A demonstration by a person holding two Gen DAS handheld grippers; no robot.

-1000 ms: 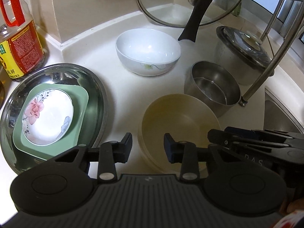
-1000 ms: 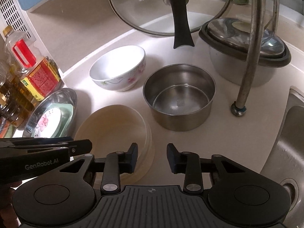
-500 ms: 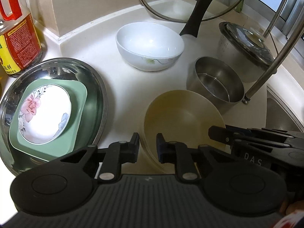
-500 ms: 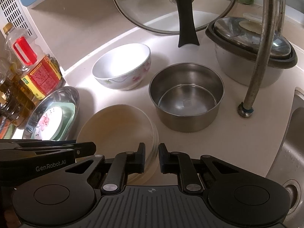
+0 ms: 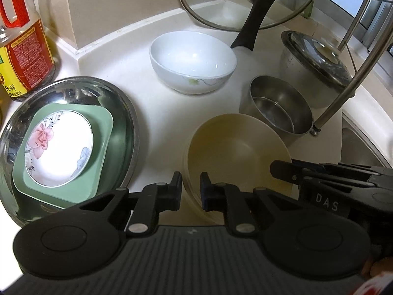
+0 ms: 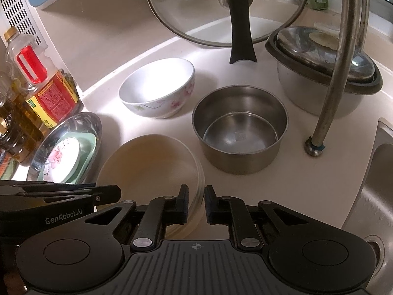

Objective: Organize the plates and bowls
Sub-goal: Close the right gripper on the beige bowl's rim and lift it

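On counter (image 5: 157,127), both grippers' jaws clamp beige bowl (image 5: 235,147) rim

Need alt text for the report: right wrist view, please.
Right gripper jaws clamp the near rim of the beige bowls on a counter. Behind stand a white bowl and steel pot; the left gripper grips the stack's left rim.

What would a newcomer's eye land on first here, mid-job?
Probably the beige bowl in the foreground, with the left hand-held gripper and right hand-held gripper each clamped on its near rim. Next, the floral plate stacked on a green square plate inside the steel basin at left, and the glass lid leaning at the back.
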